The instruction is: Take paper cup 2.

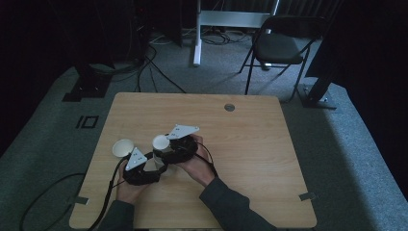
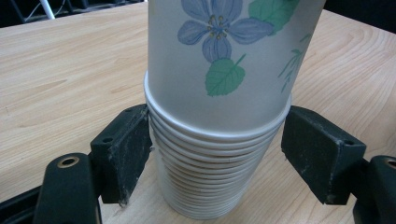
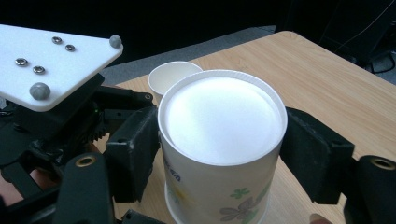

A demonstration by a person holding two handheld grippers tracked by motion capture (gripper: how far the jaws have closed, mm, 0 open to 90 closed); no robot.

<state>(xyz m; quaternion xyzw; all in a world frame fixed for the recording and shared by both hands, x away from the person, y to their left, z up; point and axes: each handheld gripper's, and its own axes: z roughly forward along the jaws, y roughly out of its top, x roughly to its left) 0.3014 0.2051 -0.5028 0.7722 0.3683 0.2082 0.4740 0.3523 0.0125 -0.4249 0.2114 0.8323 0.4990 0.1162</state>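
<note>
Both grippers bracket one nested stack of white flower-printed paper cups [image 2: 210, 154] at the frame's centre-left: the left gripper [image 2: 215, 154] pinches the lower rims, the right gripper [image 3: 222, 154] hugs the top cup [image 3: 222, 121]. A single white paper cup [image 1: 123, 147] stands just left. Pulling off-axis could drag several cups up together or crumple the thin wall.

No readable words, brands or numbers anywhere. Only a small dark mark on the top cup [image 3: 219, 154], toward 7 o'clock, too blurred to read.
</note>
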